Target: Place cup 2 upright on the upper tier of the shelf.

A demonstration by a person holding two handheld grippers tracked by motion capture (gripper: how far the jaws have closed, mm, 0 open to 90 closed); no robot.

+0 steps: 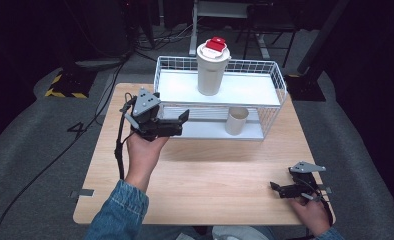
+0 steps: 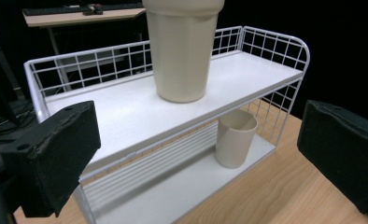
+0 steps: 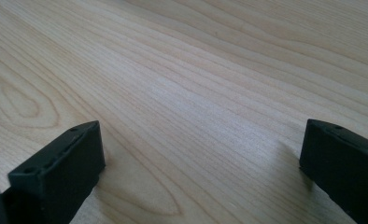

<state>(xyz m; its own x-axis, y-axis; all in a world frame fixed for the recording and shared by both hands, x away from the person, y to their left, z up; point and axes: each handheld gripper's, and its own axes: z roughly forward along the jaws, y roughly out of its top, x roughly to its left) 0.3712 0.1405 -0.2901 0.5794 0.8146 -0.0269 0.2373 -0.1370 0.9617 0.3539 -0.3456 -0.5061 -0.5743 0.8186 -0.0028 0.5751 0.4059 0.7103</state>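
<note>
**Left hand-held gripper open before the rack; small cup on lower shelf is the likely target**

Status. The left hand-held gripper (image 1: 177, 121) is raised in front of the white wire rack (image 1: 277, 80), jaws set wide apart and holding nothing. It points at the rack's open front. The small cream cup (image 2: 235, 138) stands upright on the lower shelf (image 2: 182, 191), toward the right end, apart from the wire end wall. The tall lidded tumbler (image 1: 212, 65) stands on the upper shelf (image 1: 250, 90), above and somewhat left of the cup. The right hand-held gripper (image 1: 281, 190) rests low at the table (image 1: 210, 185) near its right front corner, jaws likewise apart and empty, well away from the rack.

Assessment of the step. The work in hand appears to be a reach for the small cup. To do it well, the left gripper should drop below the upper shelf edge, enter level through the open front, and straddle the cup at mid-height before closing. Clearance under the upper shelf looks tight; a high approach risks striking the shelf edge or jolting the tumbler.

Limits of observation. In the left gripper view the tumbler's lid is cut off at the top. The cup's contents cannot be made out. The rack's rear feet and the lower shelf's far left end are hidden behind the gripper.
</note>
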